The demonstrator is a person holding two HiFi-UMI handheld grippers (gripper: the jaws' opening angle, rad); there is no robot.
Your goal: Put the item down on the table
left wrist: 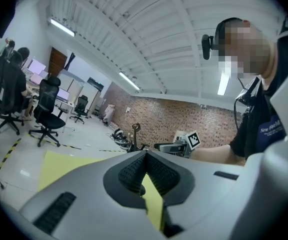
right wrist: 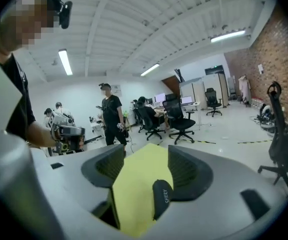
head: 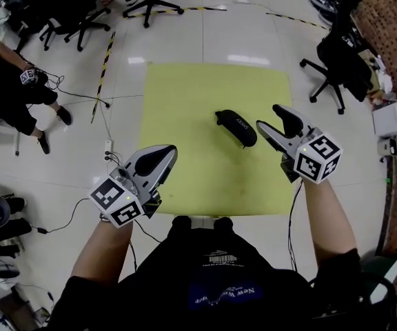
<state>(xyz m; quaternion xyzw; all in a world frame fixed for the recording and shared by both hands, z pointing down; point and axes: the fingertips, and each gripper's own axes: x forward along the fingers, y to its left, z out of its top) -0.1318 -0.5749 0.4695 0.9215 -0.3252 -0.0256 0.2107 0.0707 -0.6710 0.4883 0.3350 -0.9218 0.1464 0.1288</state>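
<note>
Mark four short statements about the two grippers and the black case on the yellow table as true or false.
1. The black oblong case lies on the yellow-green table top. True.
2. The right gripper is clamped on the case. False: its jaws stand apart, and the case lies ungripped on the table just ahead of them.
3. The left gripper has its jaws together with nothing between them. True.
4. The left gripper rests on the case. False: it is over the table's near edge, well apart from the case.
</note>
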